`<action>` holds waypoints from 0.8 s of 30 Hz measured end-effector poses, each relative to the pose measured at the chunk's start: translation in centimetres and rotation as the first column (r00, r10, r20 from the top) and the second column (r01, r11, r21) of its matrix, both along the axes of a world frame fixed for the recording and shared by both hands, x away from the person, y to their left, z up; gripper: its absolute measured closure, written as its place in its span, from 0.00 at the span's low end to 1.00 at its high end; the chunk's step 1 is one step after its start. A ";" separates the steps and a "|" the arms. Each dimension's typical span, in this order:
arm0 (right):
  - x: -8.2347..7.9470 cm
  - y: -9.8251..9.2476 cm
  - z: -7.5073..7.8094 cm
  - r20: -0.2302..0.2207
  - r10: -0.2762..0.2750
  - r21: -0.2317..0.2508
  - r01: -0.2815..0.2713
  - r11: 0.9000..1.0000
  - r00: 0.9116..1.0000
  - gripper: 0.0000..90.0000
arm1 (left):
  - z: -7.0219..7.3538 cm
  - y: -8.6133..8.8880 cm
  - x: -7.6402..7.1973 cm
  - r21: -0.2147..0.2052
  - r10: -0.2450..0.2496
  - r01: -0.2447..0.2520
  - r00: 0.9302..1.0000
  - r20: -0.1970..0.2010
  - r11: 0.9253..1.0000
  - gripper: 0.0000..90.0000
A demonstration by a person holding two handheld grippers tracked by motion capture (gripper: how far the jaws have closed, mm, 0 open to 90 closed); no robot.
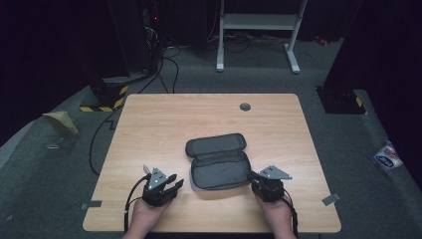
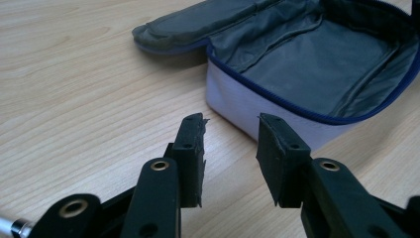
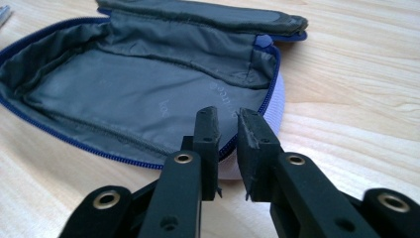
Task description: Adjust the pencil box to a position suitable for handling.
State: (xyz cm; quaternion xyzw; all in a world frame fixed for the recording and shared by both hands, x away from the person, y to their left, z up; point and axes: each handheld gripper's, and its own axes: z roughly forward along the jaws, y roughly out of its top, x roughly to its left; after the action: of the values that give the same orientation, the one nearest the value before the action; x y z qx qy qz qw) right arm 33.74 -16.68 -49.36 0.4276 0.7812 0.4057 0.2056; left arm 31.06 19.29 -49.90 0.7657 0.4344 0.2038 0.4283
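Both grippers are flanking an unzipped grey pouch (image 1: 217, 162) on a wooden table (image 1: 149, 124). Left gripper (image 1: 174, 183) is resting just beside the pouch's near left corner, its jaws standing apart with bare wood between them, grasping nothing. Right gripper (image 1: 253, 177) is hovering at the pouch's near right corner, its jaws parted only by a narrow gap, the blue zip edge (image 3: 270, 106) lying just beyond the tips; nothing is pinched there. By the look of it, the pouch is already lying open, lid (image 1: 216, 144) folded away on the far side, and whatever is to follow, filling or closing, is not yet started. The gripper views are showing the grey lining (image 2: 317, 64) and the pale outer wall (image 2: 237, 101), empty inside, where the high view is giving only a dark shape.
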 end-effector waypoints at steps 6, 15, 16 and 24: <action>-0.6 0.2 0.2 0.004 0.000 -0.001 0.000 1.000 1.000 0.84 | 0.5 -0.1 0.1 -0.011 -0.007 0.008 1.000 0.016 1.000 0.68; -0.8 -0.5 0.9 0.039 -0.012 0.024 0.011 1.000 0.999 0.79 | 1.1 -0.1 0.1 -0.021 -0.003 0.004 0.999 0.037 1.000 0.62; -0.7 -0.6 1.0 0.040 -0.017 0.028 0.016 0.999 0.999 0.78 | 1.1 -0.2 0.0 -0.032 -0.010 0.011 0.999 0.032 0.999 0.62; -0.3 -1.0 1.3 0.045 -0.040 0.068 0.037 0.997 0.998 0.72 | 1.0 -2.3 -0.2 -0.051 -0.071 0.073 0.997 0.029 0.996 0.57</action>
State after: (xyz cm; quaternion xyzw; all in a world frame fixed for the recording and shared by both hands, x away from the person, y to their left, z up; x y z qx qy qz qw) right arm 33.39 -17.65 -48.11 0.4398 0.7536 0.4376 0.2171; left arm 30.91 16.96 -48.90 0.7666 0.4057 0.1873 0.4612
